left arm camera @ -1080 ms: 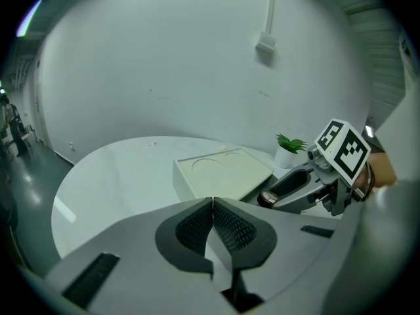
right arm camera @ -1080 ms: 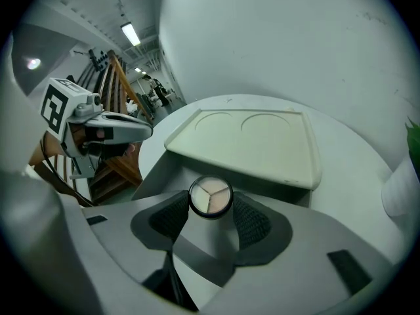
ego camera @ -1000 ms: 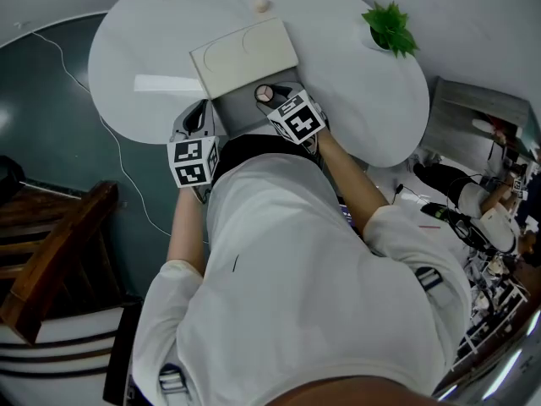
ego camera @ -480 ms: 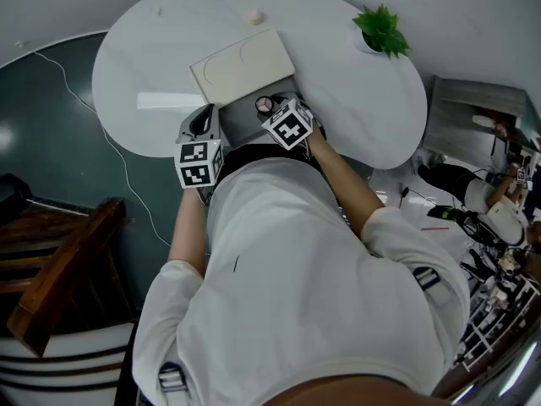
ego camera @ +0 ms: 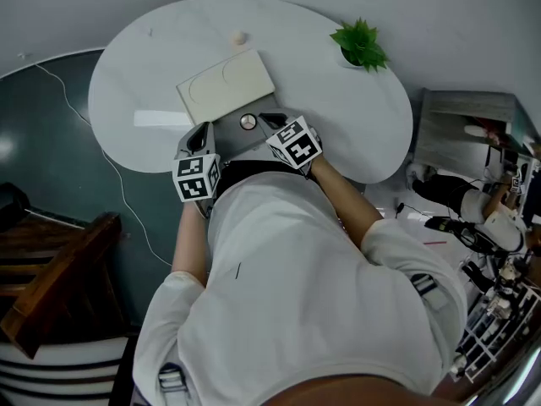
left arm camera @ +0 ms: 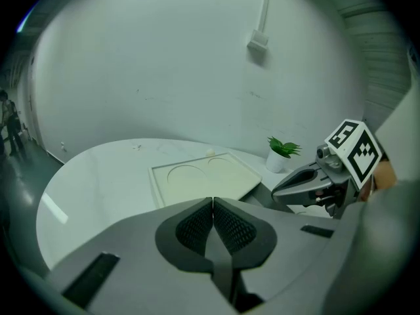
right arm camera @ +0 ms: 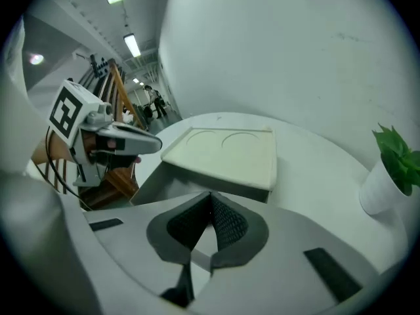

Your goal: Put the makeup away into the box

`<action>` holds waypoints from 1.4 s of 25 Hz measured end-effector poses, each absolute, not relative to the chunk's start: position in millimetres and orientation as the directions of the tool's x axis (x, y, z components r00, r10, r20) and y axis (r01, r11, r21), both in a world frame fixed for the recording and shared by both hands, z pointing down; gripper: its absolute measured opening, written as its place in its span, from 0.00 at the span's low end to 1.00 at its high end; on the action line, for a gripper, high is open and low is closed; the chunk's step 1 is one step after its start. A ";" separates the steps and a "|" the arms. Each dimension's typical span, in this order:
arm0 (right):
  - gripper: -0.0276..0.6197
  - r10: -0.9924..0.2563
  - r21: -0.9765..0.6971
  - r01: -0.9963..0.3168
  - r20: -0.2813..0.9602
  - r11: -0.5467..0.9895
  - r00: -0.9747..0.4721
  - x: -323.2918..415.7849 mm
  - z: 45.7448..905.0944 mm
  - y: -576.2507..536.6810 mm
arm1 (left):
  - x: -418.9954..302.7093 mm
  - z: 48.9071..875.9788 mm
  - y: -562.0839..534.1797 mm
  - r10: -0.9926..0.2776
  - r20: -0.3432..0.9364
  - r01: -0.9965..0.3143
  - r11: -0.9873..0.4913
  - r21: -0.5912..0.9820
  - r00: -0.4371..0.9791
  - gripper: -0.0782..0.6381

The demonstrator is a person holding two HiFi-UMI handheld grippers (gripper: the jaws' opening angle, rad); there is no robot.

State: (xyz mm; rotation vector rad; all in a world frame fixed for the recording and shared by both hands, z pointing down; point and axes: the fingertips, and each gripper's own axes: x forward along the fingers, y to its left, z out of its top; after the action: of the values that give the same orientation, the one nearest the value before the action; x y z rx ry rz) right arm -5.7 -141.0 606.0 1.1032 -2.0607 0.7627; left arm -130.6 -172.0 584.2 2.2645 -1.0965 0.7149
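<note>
My left gripper [left arm camera: 213,201] and right gripper [right arm camera: 210,194]: jaws clenched, empty.
Right jaws just closed on nothing; makeup pot [ego camera: 248,122] lies in the box [ego camera: 228,130], just left of them.

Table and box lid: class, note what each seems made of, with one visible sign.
Table: white, smooth, perhaps laminate or stone; a bright reflection shows gloss. Box lid: cream, matte, possibly cardboard or plastic; two pressed circles, no glare.
</note>
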 end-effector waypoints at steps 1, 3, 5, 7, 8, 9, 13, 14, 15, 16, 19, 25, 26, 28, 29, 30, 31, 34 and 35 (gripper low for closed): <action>0.04 -0.486 -0.182 -0.864 0.763 0.470 -0.425 -1.7 600.8 -141.9 | -127.4 584.2 -171.4 -0.541 0.652 -0.817 -0.531 0.225 0.531 0.14; 0.04 -0.514 -0.171 -0.866 0.745 0.470 -0.426 7.1 591.8 -143.2 | -120.5 584.1 -169.7 -0.543 0.652 -0.823 -0.516 0.237 0.529 0.14; 0.04 -0.527 -0.175 -0.864 0.730 0.471 -0.435 15.1 583.5 -143.1 | -112.5 581.3 -168.2 -0.551 0.649 -0.830 -0.502 0.246 0.525 0.14; 0.04 -0.544 -0.195 -0.865 0.708 0.463 -0.451 23.2 573.1 -144.9 | -103.7 572.9 -168.8 -0.568 0.635 -0.834 -0.495 0.244 0.523 0.14; 0.04 -0.558 -0.198 -0.867 0.695 0.458 -0.454 27.2 566.8 -147.0 | -99.2 567.0 -169.8 -0.579 0.625 -0.835 -0.495 0.242 0.524 0.14; 0.04 -0.574 -0.192 -0.869 0.683 0.455 -0.452 31.0 560.2 -149.5 | -94.6 560.5 -171.0 -0.590 0.613 -0.834 -0.497 0.239 0.527 0.14; 0.04 -0.646 -0.150 -0.889 0.637 0.432 -0.421 45.4 532.8 -163.4 | -76.2 533.4 -178.2 -0.627 0.560 -0.829 -0.510 0.232 0.542 0.14; 0.04 -0.667 -0.142 -0.894 0.618 0.425 -0.415 48.8 524.0 -168.2 | -72.1 526.4 -181.3 -0.638 0.545 -0.829 -0.510 0.231 0.544 0.14; 0.04 -0.690 -0.135 -0.898 0.596 0.419 -0.411 51.9 513.7 -173.2 | -68.5 518.7 -185.0 -0.651 0.529 -0.830 -0.508 0.230 0.545 0.14; 0.04 -0.713 -0.127 -0.901 0.570 0.415 -0.409 54.5 502.4 -177.9 | -65.6 510.3 -189.0 -0.665 0.510 -0.832 -0.506 0.229 0.545 0.14; 0.04 -0.771 -0.093 -0.906 0.494 0.412 -0.401 59.5 466.5 -191.1 | -61.4 480.9 -204.0 -0.714 0.447 -0.840 -0.495 0.223 0.540 0.14; 0.04 -0.862 -0.014 -0.918 0.340 0.396 -0.377 73.7 395.4 -209.0 | -60.2 411.9 -228.9 -0.807 0.298 -0.860 -0.488 0.150 0.510 0.14; 0.04 -0.872 -0.008 -0.920 0.317 0.391 -0.374 75.9 384.3 -209.8 | -60.7 400.6 -229.5 -0.816 0.276 -0.861 -0.490 0.138 0.508 0.14; 0.04 -0.889 -0.001 -0.924 0.272 0.382 -0.368 80.1 363.9 -213.0 | -61.3 379.4 -231.4 -0.829 0.231 -0.860 -0.493 0.130 0.510 0.14; 0.04 -0.897 0.002 -0.926 0.250 0.378 -0.366 81.9 354.8 -214.9 | -61.3 369.7 -232.5 -0.834 0.206 -0.859 -0.495 0.130 0.511 0.14; 0.04 -0.902 0.006 -0.927 0.230 0.376 -0.365 83.1 346.5 -216.2 | -61.6 360.5 -233.1 -0.840 0.183 -0.860 -0.495 0.125 0.511 0.14; 0.04 -0.907 0.010 -0.927 0.213 0.375 -0.364 83.3 339.0 -216.4 | -62.4 351.6 -232.8 -0.846 0.162 -0.861 -0.495 0.116 0.508 0.14; 0.04 -0.915 0.028 -0.927 0.175 0.373 -0.363 80.8 322.2 -212.7 | -65.4 329.8 -227.8 -0.860 0.116 -0.868 -0.492 0.068 0.497 0.14; 0.04 -0.918 0.036 -0.928 0.165 0.371 -0.361 79.9 318.7 -211.4 | -65.7 325.3 -226.3 -0.862 0.106 -0.869 -0.492 0.052 0.495 0.14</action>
State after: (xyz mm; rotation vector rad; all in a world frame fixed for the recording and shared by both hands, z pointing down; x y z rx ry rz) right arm 79.9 -211.4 318.7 1.6755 -2.4675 0.0953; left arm -65.7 -226.3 325.3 2.6305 -1.5278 0.0998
